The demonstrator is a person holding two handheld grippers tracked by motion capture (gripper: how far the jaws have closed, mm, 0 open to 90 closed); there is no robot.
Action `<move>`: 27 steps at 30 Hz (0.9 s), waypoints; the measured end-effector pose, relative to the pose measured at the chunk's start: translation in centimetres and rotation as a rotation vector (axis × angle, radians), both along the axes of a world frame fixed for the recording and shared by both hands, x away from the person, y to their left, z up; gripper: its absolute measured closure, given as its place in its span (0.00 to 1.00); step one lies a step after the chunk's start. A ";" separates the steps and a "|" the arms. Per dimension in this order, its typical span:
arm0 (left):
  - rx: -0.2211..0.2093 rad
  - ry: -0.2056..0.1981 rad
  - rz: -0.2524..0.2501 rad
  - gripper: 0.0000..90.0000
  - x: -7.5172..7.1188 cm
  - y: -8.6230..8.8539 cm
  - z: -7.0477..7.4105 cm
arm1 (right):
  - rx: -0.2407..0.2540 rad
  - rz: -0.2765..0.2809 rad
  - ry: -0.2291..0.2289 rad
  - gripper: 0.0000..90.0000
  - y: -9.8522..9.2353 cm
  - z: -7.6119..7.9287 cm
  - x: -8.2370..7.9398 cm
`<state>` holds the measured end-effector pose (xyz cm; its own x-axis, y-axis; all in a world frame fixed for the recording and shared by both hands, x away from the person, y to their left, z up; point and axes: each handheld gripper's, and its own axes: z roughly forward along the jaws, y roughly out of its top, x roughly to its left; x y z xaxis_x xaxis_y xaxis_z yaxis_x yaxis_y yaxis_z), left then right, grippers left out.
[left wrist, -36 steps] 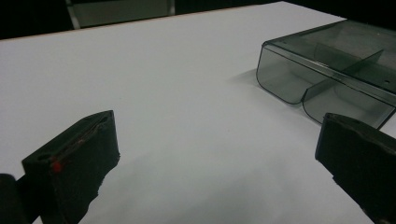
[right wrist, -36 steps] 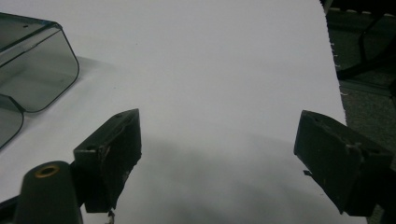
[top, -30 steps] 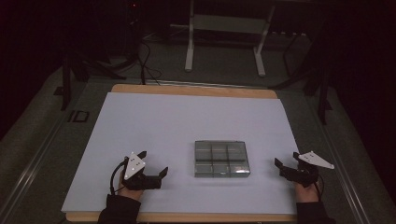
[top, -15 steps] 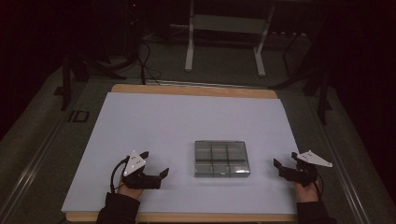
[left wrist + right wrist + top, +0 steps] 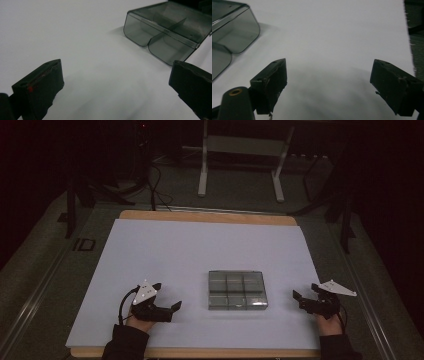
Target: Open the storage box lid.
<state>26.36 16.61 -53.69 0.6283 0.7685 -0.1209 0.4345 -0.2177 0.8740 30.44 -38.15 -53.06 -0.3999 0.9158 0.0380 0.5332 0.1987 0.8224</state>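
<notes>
High view is showing a smoky clear compartment box [image 5: 238, 290] lying flat on the white sheet [image 5: 200, 250], toward 6 o'clock of the sheet's middle, with its near edge well back from the sheet's front border. Left gripper [image 5: 166, 301] is resting at the box's 9 o'clock, apart from it, jaws spread wide and holding nothing. Right gripper [image 5: 303, 297] is sitting at the box's 3 o'clock, near the sheet's right border, jaws also wide apart and empty. Bare sheet is stretching from the box toward 12 o'clock, and open gaps are lying on both sides of it.

Left gripper view is catching the box [image 5: 167, 32] at 1 o'clock, its far end cut off by the frame; the inner dividers are looking dim through the tinted walls. Right gripper view is holding a rounded corner of the box [image 5: 233, 30] at 10 o'clock, the rest cropped, and the sheet's frayed edge [image 5: 408, 37] is running down at 3 o'clock. Whether the compartments are holding anything is hard to make out.
</notes>
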 end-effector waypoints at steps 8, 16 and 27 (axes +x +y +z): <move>0.039 0.034 -0.016 0.01 0.1 -0.5 0.0 | -0.033 0.053 0.014 0.16 0.6 0.2 0.1; 0.078 0.061 -0.060 0.03 0.7 -2.1 0.7 | -0.028 0.162 0.026 0.24 1.8 0.4 0.1; 0.081 0.069 -0.109 0.09 1.4 -3.7 0.8 | -0.029 0.260 0.051 0.31 3.4 0.4 0.3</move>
